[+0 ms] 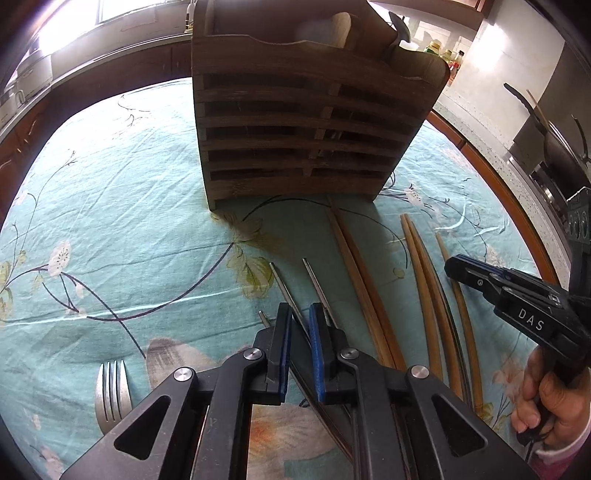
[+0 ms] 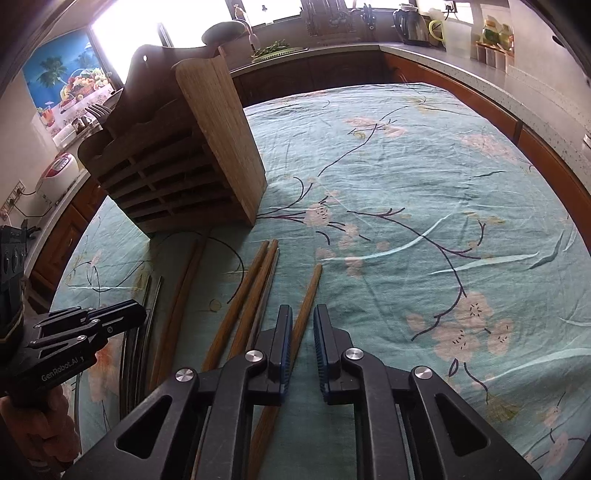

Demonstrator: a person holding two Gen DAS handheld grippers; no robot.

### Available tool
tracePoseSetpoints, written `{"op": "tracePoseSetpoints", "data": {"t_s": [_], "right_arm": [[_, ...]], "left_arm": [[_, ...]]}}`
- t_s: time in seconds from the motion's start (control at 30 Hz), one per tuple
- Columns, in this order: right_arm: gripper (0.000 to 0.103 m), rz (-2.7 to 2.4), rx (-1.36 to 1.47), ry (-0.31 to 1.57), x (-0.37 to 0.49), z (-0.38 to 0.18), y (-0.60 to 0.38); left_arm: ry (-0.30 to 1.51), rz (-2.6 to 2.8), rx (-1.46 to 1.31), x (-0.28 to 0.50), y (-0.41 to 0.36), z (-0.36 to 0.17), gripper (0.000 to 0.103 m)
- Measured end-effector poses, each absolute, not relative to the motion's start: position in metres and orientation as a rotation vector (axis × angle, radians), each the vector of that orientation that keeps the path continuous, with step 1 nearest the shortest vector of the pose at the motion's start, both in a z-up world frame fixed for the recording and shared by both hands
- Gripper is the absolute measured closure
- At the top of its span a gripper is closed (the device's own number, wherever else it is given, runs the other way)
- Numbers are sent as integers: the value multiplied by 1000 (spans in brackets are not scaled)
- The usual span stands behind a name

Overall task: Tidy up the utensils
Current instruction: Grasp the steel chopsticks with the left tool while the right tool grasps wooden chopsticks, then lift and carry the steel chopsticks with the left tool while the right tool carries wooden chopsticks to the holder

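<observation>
My left gripper (image 1: pixel 300 332) points down at the table with its jaws narrow. A thin metal chopstick (image 1: pixel 280 282) runs slantwise through the gap, and daylight shows on both sides of it. A second metal chopstick (image 1: pixel 314 277) passes behind the right finger. My right gripper (image 2: pixel 303 332) is also narrow over a single wooden chopstick (image 2: pixel 310 295). That stick lies against the left pad, with a gap to the right pad. Two more pairs of wooden chopsticks (image 2: pixel 255 291) (image 1: pixel 354 266) lie between the grippers. The slatted wooden utensil holder (image 1: pixel 295 129) stands just beyond. A fork (image 1: pixel 110 391) lies at lower left.
A teal flowered tablecloth (image 2: pixel 406 166) covers the round table. Forks (image 2: pixel 98 110) stick up out of the holder. A hand (image 1: pixel 546 398) holds the right gripper (image 1: pixel 452 266) at the table's right side. Kitchen counters with a kettle (image 2: pixel 410 22) and bottles ring the table.
</observation>
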State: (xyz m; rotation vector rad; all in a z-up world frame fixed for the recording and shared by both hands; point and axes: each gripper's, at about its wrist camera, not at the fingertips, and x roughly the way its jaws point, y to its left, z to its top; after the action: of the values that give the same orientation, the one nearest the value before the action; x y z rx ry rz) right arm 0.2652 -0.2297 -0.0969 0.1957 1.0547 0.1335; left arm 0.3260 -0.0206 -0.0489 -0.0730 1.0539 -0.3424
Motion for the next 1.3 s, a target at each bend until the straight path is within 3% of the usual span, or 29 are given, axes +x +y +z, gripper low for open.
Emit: {"op": "tracePoseSetpoints", "data": {"t_s": [0.47,0.7,1.3], "right_arm": [[90,125,122,1049,279,-100,-219],[98,142,219,1023,271,-88,-223],[98,261,253,783,209,23,-221]], "left_arm": [[1039,-291,-4,337,-41,-46,95],[1046,-302,-27,334,-44,-42,99],[756,-376,-217,215,34,71,100]]}}
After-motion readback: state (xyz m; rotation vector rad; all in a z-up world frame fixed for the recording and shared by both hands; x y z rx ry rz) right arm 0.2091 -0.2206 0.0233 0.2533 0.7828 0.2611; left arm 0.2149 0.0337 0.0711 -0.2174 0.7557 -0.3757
